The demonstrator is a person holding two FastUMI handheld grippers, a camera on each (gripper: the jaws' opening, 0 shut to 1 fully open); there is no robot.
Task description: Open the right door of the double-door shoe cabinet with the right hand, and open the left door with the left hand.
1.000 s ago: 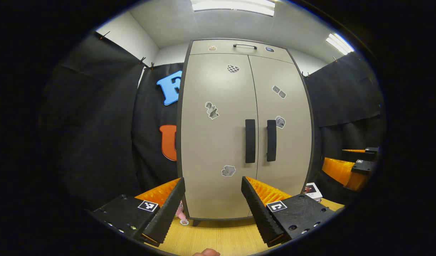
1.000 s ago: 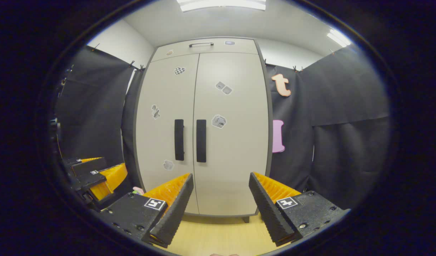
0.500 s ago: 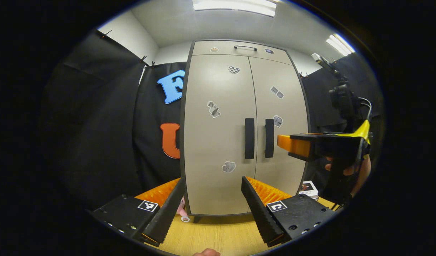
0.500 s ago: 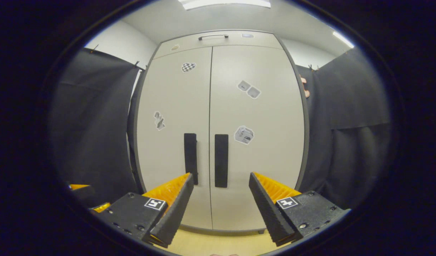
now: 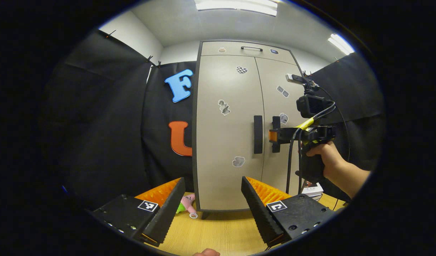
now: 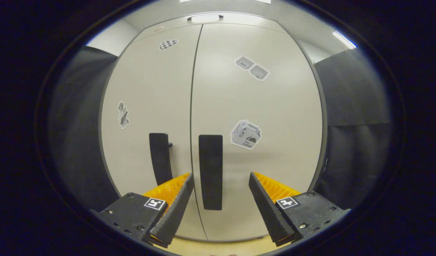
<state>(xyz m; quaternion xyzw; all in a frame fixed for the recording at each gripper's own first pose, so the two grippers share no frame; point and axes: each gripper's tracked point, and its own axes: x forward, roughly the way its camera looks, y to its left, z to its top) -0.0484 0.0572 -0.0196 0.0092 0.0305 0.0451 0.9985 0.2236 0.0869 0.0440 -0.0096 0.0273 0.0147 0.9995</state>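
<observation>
In the left gripper view, the shoe cabinet [image 5: 235,135] is standing upright in the centre of the frame on the wooden worktop [image 5: 218,234], with both doors closed. The left door [image 5: 226,142] and the right door [image 5: 278,106] are meeting at a thin vertical seam, and the left handle [image 5: 258,134] is sitting just beside it. The left gripper [image 5: 212,202] is hovering low in the frame with its fingers spread wide and nothing between them, well apart from the cabinet front.

At the right of that view, a hand [image 5: 324,156] is holding the right gripper [image 5: 273,136] level, its tip reaching the right handle [image 5: 276,122]; whether they are touching cannot be told.

In the right gripper view, the right gripper [image 6: 220,199] is standing wide, its fingers bracketing the lower end of the right handle [image 6: 210,170] without pressing on it. Stickers are dotting both doors. A small pink and green toy [image 5: 186,204] is lying on the worktop at the cabinet's lower left corner, and a small box [image 5: 312,189] is sitting at lower right.
</observation>
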